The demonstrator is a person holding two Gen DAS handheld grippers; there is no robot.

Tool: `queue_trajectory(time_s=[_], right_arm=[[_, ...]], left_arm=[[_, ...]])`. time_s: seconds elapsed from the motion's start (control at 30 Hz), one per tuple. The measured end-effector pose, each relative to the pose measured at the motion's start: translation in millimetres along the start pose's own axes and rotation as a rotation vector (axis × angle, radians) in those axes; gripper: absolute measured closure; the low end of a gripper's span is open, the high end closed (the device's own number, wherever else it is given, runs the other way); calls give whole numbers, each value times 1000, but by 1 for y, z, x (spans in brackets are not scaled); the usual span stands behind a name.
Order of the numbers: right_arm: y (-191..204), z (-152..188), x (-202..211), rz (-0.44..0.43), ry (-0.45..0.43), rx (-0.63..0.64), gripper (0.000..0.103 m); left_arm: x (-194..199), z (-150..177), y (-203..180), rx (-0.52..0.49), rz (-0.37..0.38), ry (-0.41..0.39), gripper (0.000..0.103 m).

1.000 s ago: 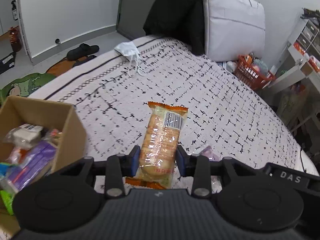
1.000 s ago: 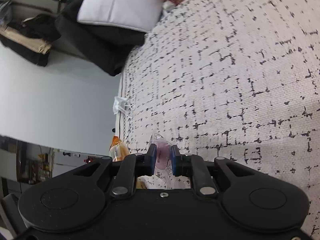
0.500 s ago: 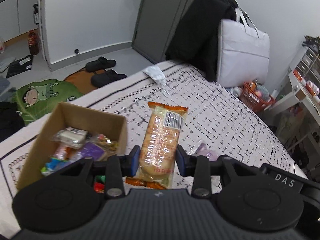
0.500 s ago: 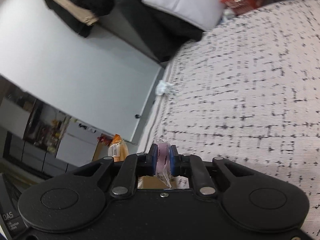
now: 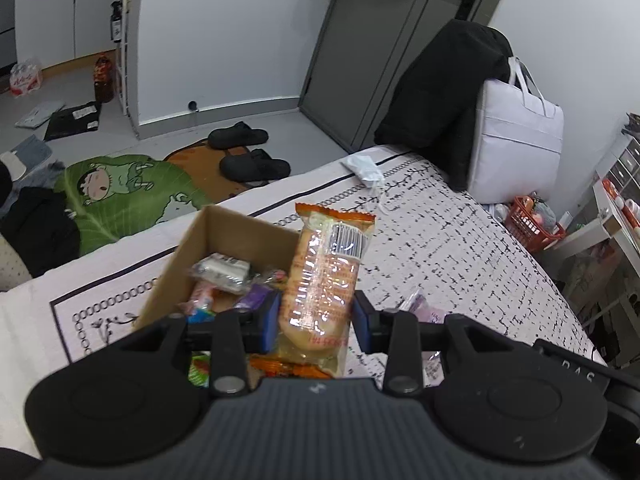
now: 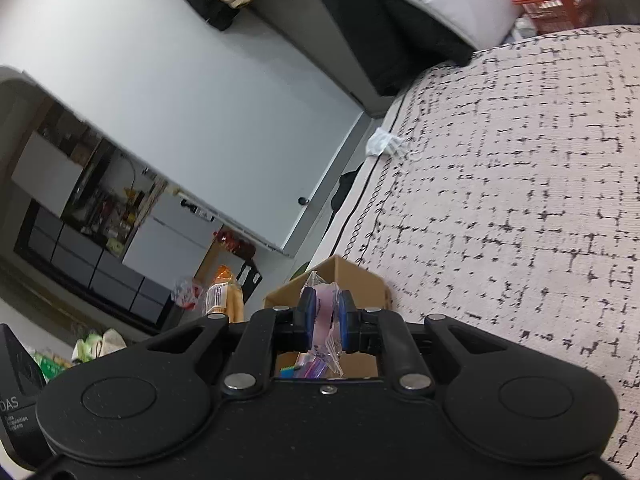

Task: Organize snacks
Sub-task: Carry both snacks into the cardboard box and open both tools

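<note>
Right now, we hold a snack in each gripper. Our left gripper (image 5: pixel 315 322) has its blue-padded fingers (image 5: pixel 269 320) clamped on the lower half of an orange cracker packet (image 5: pixel 326 276), which stands upright with its barcode near the top. Our right gripper (image 6: pixel 324 322) has its fingers (image 6: pixel 307 318) pressed tight on a small pink snack in clear wrap (image 6: pixel 326 312), the wrapper's loose end hanging below.

Moving outward, a cardboard box (image 5: pixel 224 236) sits open on the bed (image 5: pixel 460 248), just beyond and below both grippers. From the left wrist view, the cracker packet hovers over the box's right-hand wall. From the right wrist view, the pink snack hangs directly above the box opening.

Inside the box we see several wrapped snacks already gathered: a white packet (image 5: pixel 220 270), something purple and some green and red wrappers. We judge the task well advanced, with these two held items the next to go in.

What remains, as far as we see, is releasing both snacks into the box. No loose snack shows on the visible bedspread; only a crumpled face mask (image 5: pixel 362 168) lies near its far edge. Any part of the bed behind us stays unseen.
</note>
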State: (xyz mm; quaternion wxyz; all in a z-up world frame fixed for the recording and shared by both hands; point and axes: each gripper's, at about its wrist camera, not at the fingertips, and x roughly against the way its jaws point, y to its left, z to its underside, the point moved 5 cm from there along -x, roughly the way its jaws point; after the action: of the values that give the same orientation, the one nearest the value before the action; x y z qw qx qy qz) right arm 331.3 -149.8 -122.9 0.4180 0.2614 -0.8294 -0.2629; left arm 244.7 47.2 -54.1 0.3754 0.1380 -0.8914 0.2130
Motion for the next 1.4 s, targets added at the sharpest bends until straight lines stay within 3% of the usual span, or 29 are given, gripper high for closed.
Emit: queue_trajectory(time_s=[0.37,0.43,0.47,0.5,0.53,1.07,1.17,1.23,1.4], right_arm=[[32,28,-25,-25,62,72,90],[38,35,-34,-18,91,88,83],[40,38,-38,-7,112,87,70],[40,42,-44,-4,141,84,49],[39,45,-47,-2,158,83,43],[20,43,-49,91,178,96,42],[20,43,-47,101,177,101,42],[19,42,-46,106,174,103,42],[19,41,-44,105,173,108,42]], left_arm=[[10,-7,46,50,-23,-2,66],[10,-9,52,57,-26,-1,66],[9,-9,55,61,-29,0,66],[9,-10,58,64,-32,2,66],[7,-10,60,68,-34,5,66],[-5,2,68,76,-9,75,66],[-4,0,64,83,16,73,58],[-3,-1,65,94,23,74,46],[5,-4,71,98,-33,50,39]])
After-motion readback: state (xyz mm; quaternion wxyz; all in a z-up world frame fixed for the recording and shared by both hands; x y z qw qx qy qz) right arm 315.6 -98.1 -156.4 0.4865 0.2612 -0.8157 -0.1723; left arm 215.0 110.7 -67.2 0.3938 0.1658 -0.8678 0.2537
